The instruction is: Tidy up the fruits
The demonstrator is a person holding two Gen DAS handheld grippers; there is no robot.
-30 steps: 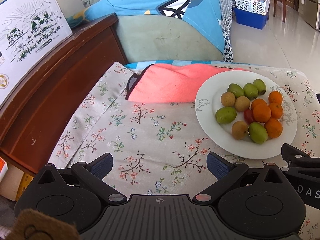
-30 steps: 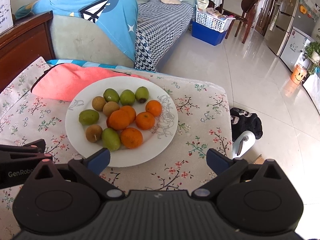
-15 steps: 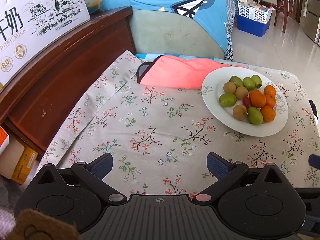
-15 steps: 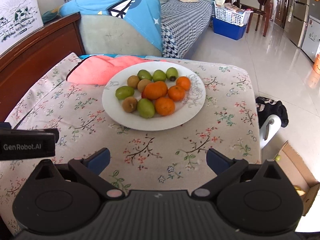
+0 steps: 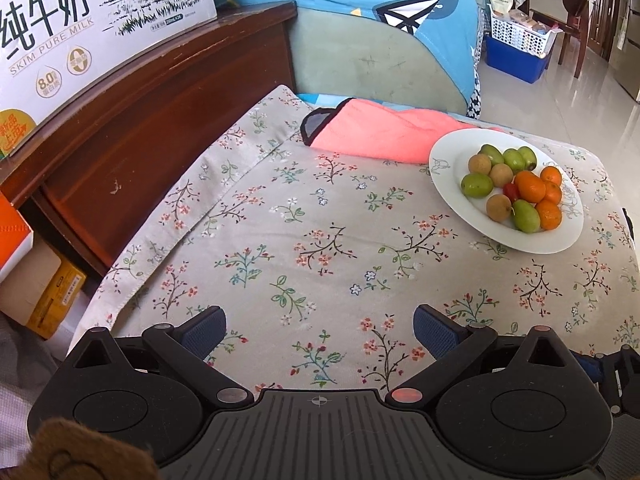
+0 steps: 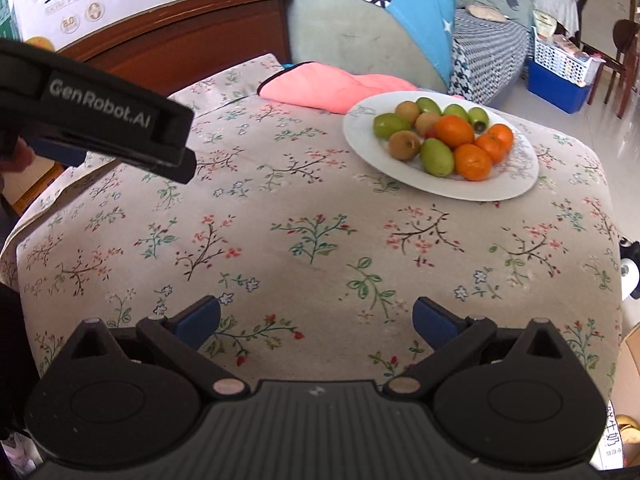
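Observation:
A white plate (image 5: 448,184) (image 6: 360,140) rests on the floral cloth at the far right. It holds several oranges (image 5: 530,186) (image 6: 454,131), green fruits (image 5: 477,185) (image 6: 437,157) and brown round fruits (image 5: 499,207) (image 6: 404,145), plus one small red fruit (image 5: 510,191). My left gripper (image 5: 319,330) stands open over the near cloth, nothing between its fingers. My right gripper (image 6: 316,319) is open too and far short of the plate. The left gripper's black body (image 6: 100,116) juts in from the left in the right wrist view.
A pink cloth (image 5: 384,136) lies behind the plate against a sofa with a blue cover (image 5: 380,8). A dark wooden cabinet (image 5: 152,112) with a milk carton box (image 5: 80,20) borders the left. A blue basket (image 5: 520,56) and cardboard box (image 6: 628,400) sit on the floor.
Both grippers have drawn back from the plate toward the near edge, so the plate looks smaller and farther. Both stay open. The fruits have not moved.

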